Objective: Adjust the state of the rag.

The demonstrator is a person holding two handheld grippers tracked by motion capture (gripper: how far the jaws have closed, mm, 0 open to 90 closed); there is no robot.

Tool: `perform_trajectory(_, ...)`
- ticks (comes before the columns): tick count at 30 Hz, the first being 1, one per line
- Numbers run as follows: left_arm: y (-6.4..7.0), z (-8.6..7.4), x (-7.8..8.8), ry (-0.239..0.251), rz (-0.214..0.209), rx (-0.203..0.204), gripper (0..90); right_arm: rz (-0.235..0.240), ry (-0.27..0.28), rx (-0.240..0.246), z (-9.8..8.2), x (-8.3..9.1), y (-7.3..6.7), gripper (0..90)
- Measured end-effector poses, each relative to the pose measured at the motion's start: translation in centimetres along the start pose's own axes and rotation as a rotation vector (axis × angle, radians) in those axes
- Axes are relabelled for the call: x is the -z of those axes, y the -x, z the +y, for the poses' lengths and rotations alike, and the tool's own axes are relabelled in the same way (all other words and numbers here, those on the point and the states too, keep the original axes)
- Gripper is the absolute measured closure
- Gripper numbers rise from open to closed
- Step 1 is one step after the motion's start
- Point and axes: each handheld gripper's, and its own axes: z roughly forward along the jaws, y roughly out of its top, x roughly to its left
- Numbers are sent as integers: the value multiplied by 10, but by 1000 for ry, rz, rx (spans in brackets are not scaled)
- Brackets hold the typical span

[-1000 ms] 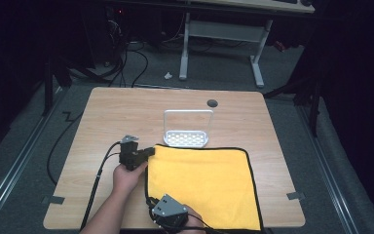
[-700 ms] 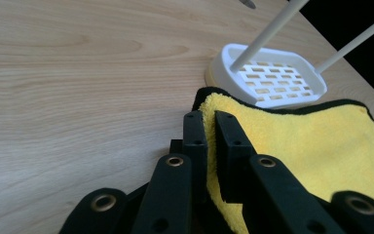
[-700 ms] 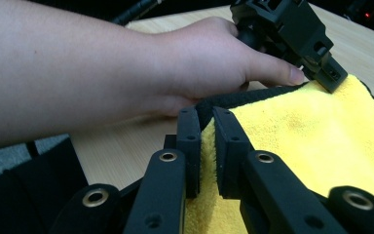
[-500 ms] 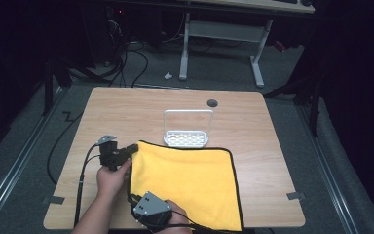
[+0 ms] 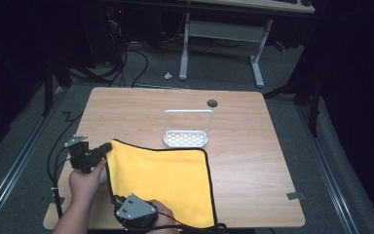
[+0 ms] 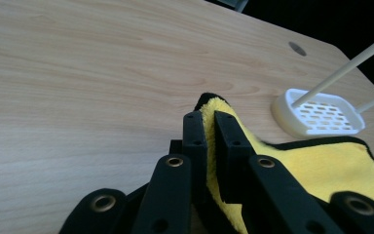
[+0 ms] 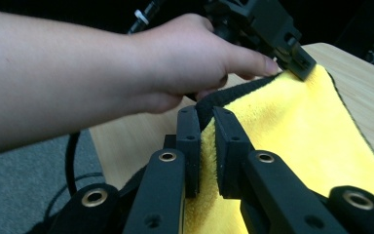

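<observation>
A yellow cloth with a black hem (image 5: 165, 180) lies spread over the near middle of the wooden table (image 5: 253, 146). My left gripper (image 5: 108, 146) is shut on the cloth's far-left corner; in the left gripper view the yellow cloth (image 6: 321, 165) is pinched between the black jaws of that gripper (image 6: 209, 122). My right gripper (image 5: 117, 202) sits at the table's near edge, shut on the near-left corner. In the right gripper view the cloth (image 7: 292, 126) runs from my right gripper (image 7: 205, 117) up to the left gripper (image 7: 299, 66).
A small white perforated basket with an upright handle (image 5: 187, 136) stands just beyond the cloth's far edge. A round cable hole (image 5: 212, 103) is in the tabletop behind it. Cables trail off the table's left side. Bare wood lies to the right.
Both hands have dragged the cloth leftward across the table, with its left edge lifted slightly. The basket has stayed in place.
</observation>
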Motion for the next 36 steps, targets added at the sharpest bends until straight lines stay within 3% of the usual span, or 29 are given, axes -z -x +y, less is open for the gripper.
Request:
perform_trajectory(3, 20, 3, -10, 2, -24, -20, 842, -25, -2, -7, -4, 10, 6, 829)
perform_trajectory(4, 28, 3, -15, 1, -30, -34, 842, -46, -5, -18, -11, 22, 13, 828)
perform_trajectory(6, 45, 4, -24, -1, -42, -66, 841, -59, -9, -25, -15, 28, 17, 828)
perform_trajectory(8, 64, 4, -35, -15, -49, -95, 840, -100, -26, -48, -28, 47, 28, 828)
perform_trajectory(14, 108, -3, -66, -60, -77, -150, 838, -148, -53, -79, -51, 70, 43, 824)
perform_trajectory(20, 143, -10, -91, -95, -93, -195, 833, -197, -91, -112, -79, 92, 58, 821)
perform_trajectory(25, 163, -15, -107, -120, -119, -217, 832, -229, -119, -130, -96, 113, 69, 817)
perform_trajectory(29, 178, -20, -121, -146, -136, -234, 829, -243, -132, -161, -106, 122, 76, 815)
perform_trajectory(31, 184, -24, -127, -165, -129, -262, 824, -244, -152, -168, -111, 123, 78, 812)
perform_trajectory(36, 194, -28, -135, -178, -140, -261, 823, -248, -173, -167, -118, 127, 76, 811)
